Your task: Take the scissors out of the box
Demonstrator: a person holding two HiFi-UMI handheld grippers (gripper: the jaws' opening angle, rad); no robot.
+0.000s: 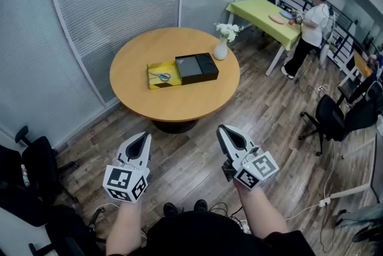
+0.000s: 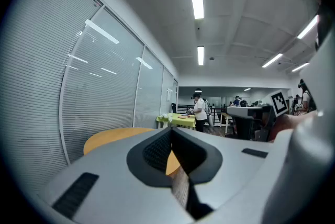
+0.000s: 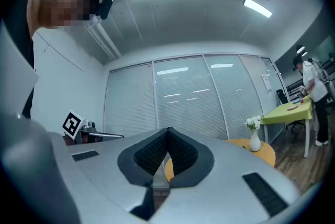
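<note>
Blue-handled scissors point(image 1: 161, 76) lie in the yellow tray of an opened box point(image 1: 165, 76), beside its black lid part point(image 1: 196, 67), on a round wooden table point(image 1: 173, 102). Both grippers are held well short of the table, over the floor. My left gripper point(image 1: 142, 137) is shut with nothing in it; its jaw tips meet in the left gripper view point(image 2: 171, 133). Level with it on the right, my right gripper point(image 1: 224, 130) is also shut and empty, tips together in the right gripper view point(image 3: 168, 134). The box cannot be seen from either gripper view.
A white vase with flowers point(image 1: 222, 44) stands at the table's far right edge. Office chairs point(image 1: 38, 166) sit at the left and right point(image 1: 335, 118). A person point(image 1: 307, 28) stands by a green table point(image 1: 264, 17) in the background. Glass walls with blinds rise behind the round table.
</note>
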